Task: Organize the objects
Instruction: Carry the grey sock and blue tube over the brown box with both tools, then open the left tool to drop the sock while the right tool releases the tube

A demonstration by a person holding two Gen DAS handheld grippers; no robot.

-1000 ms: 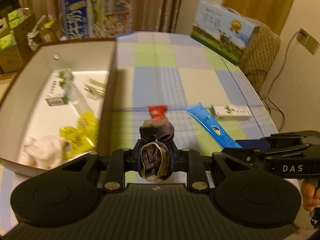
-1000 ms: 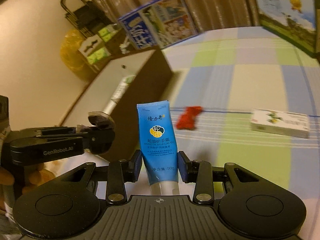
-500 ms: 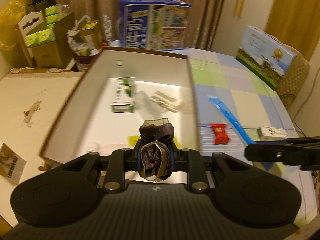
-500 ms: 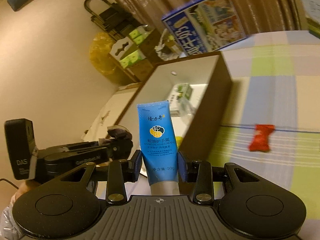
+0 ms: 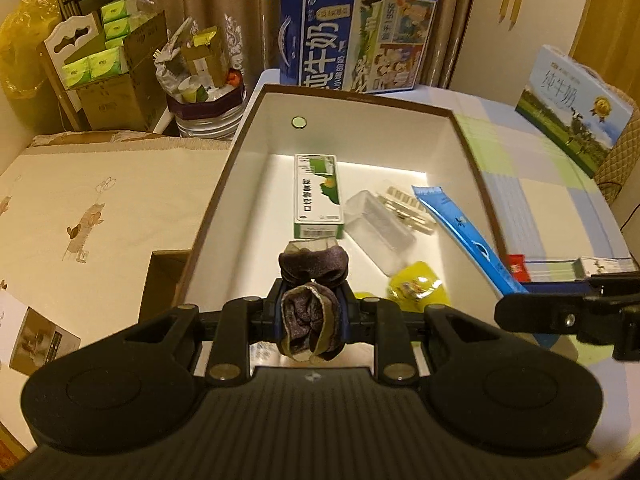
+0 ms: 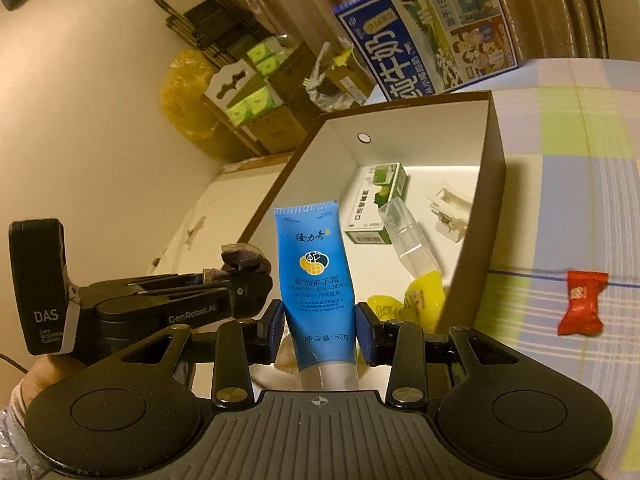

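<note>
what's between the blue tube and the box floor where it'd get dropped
No lid or cover. The right gripper holds the blue tube over the open box. Below and ahead lie yellow packets, a clear case and a green carton, so it may land on those.

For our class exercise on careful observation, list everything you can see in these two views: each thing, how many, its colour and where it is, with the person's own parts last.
storage box: one, brown outside, white inside, on the table
medicine carton: one, green and white, in the box
clear plastic case: one, in the box
yellow packets: at least two, in the box
red candy: one, on the checked tablecloth
milk cartons: two, blue, at the table's far side
hand cream tube: one, blue, gripped by the right tongs
dark scrunchie: one, purple-brown, gripped by the left tongs
hand: one, behind the left tongs
</note>
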